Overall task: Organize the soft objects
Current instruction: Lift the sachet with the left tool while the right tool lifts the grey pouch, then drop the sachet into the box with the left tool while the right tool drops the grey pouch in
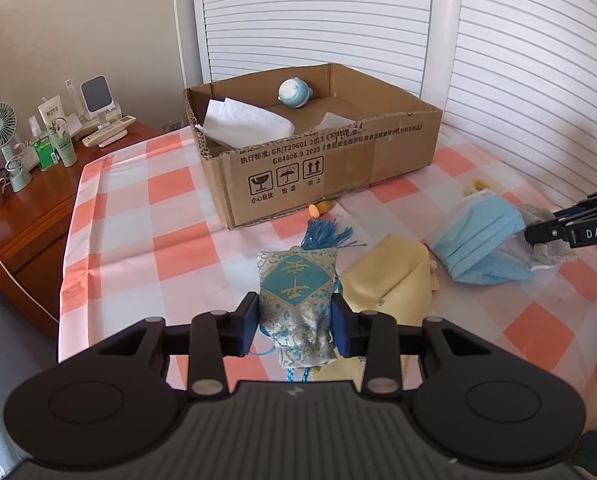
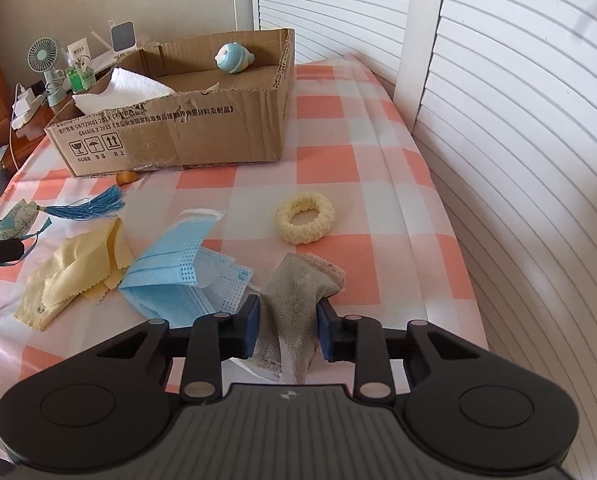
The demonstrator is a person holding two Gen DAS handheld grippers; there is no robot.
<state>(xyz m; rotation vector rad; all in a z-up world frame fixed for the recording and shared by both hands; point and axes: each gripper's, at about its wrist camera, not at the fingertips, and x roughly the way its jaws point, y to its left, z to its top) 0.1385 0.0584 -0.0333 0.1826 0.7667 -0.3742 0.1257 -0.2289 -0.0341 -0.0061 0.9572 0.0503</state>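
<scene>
My left tool (image 1: 294, 322) is clenched on a blue brocade sachet (image 1: 296, 280), lifted a little above the checked tabletop (image 1: 170, 216). My right tool (image 2: 288, 330) pinches a grey mesh cloth (image 2: 298, 292); its pads seem to press the fabric, though folds hide the contact. A blue face mask (image 2: 174, 268), yellow cloth (image 2: 70, 268) and cream scrunchie (image 2: 304, 218) lie loose before the cardboard box (image 2: 202, 136), which holds a white tissue (image 2: 126, 88) and a small blue toy (image 2: 232, 58).

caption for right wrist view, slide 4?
Right hand-held gripper shut on grey cloth, beside blue mask; cardboard box beyond.
</scene>
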